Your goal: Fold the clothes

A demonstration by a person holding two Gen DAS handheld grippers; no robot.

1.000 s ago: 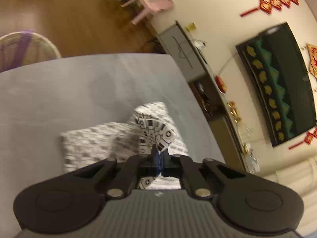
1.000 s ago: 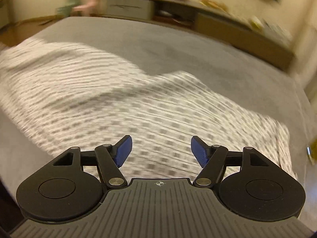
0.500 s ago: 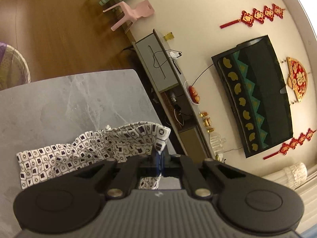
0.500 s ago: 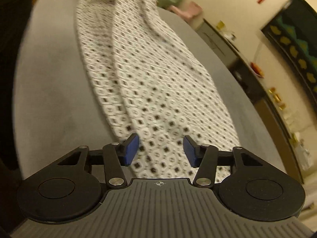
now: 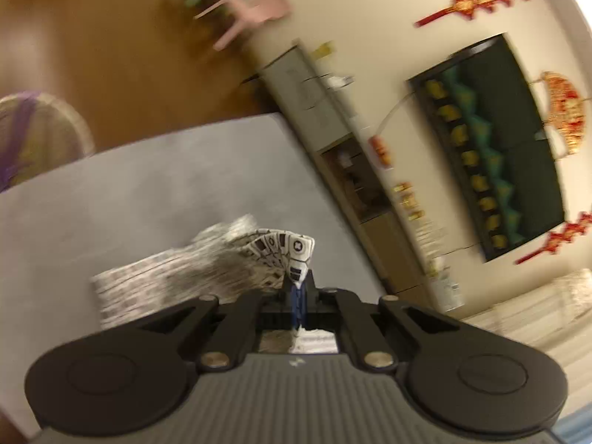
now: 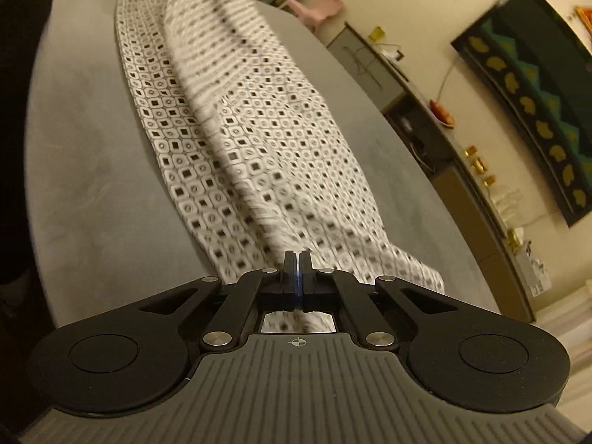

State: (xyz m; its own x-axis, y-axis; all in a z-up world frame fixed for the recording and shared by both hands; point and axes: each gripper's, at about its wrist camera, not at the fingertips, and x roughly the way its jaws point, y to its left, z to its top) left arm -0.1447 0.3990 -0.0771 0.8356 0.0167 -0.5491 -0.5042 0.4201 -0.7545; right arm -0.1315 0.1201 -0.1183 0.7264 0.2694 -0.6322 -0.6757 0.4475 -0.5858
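The white garment (image 6: 266, 155) with its black square print lies stretched along the grey counter (image 6: 85, 199), one fold rising off the surface toward the far end. Its near edge is pinched in the right gripper (image 6: 297, 259), whose jaws have just been closing and now meet on the fabric. At the other end, the left gripper (image 5: 298, 288) has its jaws clamped on a bunched corner of the garment (image 5: 281, 249), lifted above the counter (image 5: 148, 192). A dark wall hanging (image 6: 536, 85) sits beyond.
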